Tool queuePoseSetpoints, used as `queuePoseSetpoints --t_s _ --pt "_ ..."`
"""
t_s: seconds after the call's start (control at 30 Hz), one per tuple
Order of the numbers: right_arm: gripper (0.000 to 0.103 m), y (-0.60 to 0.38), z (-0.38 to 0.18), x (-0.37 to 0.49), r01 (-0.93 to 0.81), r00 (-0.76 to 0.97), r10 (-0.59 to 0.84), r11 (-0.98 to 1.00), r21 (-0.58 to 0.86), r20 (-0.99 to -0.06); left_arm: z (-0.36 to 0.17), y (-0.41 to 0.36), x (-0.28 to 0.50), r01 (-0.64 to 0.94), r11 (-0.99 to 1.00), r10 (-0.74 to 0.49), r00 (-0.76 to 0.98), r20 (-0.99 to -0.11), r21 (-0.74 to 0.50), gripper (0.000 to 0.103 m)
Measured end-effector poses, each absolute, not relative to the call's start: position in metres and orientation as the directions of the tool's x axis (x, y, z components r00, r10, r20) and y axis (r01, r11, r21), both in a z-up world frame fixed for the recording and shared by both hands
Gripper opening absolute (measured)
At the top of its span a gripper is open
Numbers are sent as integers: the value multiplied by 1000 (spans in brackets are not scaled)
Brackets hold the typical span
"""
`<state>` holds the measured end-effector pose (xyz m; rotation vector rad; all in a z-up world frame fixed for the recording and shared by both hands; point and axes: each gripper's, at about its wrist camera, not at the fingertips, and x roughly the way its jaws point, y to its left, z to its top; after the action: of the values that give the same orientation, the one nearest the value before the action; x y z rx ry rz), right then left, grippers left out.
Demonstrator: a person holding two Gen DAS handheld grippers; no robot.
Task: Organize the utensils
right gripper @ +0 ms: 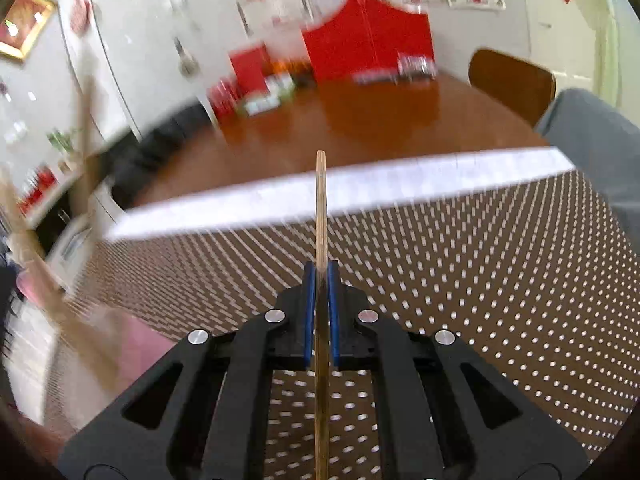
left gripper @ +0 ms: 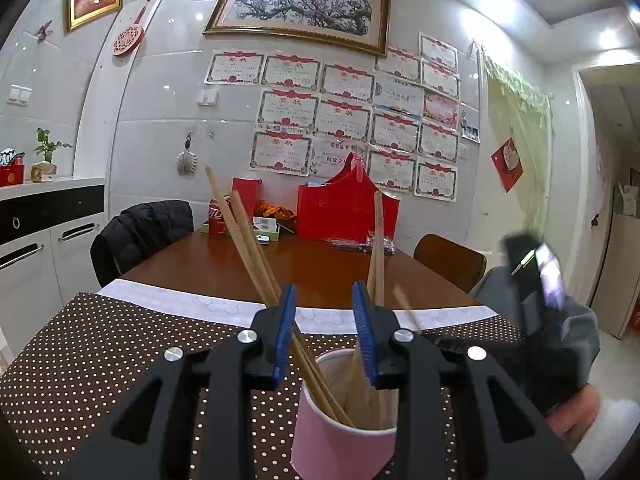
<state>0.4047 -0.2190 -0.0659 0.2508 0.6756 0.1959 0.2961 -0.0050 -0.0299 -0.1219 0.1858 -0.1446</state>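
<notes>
A pink paper cup (left gripper: 344,436) stands on the dotted cloth right under my left gripper (left gripper: 325,332). Its blue pads are apart and press on nothing, so it is open. Several wooden chopsticks (left gripper: 240,248) lean out of the cup, some to the left and one (left gripper: 378,240) to the right. My right gripper (right gripper: 321,280) is shut on a single chopstick (right gripper: 320,208), which points forward between the pads. In the right wrist view the cup (right gripper: 132,344) is a blur at the lower left. In the left wrist view the right hand's device (left gripper: 536,304) is blurred at the right.
A brown tablecloth with white dots (right gripper: 480,280) covers the near table and ends in a white strip (left gripper: 180,300). Beyond it is bare wood (left gripper: 320,260). Red bags (left gripper: 348,208), a cola can (left gripper: 218,216) and small boxes stand at the far edge. Chairs sit at the left (left gripper: 140,232) and right (left gripper: 448,256).
</notes>
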Motion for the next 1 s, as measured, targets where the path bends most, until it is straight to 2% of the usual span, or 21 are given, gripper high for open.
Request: queuePoseSetpoints --t_s 0.07,0.2,0.3,0.47,0.53,0.67,0.8,1.0 --pt "6 -224 -40 387 -163 812 333 918 361 -480 -28 -3 292 130 982 -153 972 -175 -140 30" --pt "6 -225 2 355 -269 882 393 873 407 -261 -27 3 286 116 983 -140 975 -174 -141 30" --pt "6 -216 26 336 -279 929 347 885 373 -130 -27 8 286 103 983 -130 973 -189 -149 30" --pt "6 -199 38 324 -263 962 271 900 349 25 -25 17 289 83 981 -117 973 -199 -174 30" --pt "6 -187 33 333 -266 963 265 906 330 51 -26 19 290 76 981 -111 974 -195 -176 30" --pt "6 -170 25 353 -291 956 291 912 291 42 -30 21 292 66 985 -97 976 -197 -161 30" --pt "7 -156 17 363 -338 941 334 906 256 61 -36 25 300 54 984 -92 970 -226 -168 30" --pt "7 -148 1 362 -335 941 337 919 208 27 -42 26 305 41 987 -78 966 -248 -154 30"
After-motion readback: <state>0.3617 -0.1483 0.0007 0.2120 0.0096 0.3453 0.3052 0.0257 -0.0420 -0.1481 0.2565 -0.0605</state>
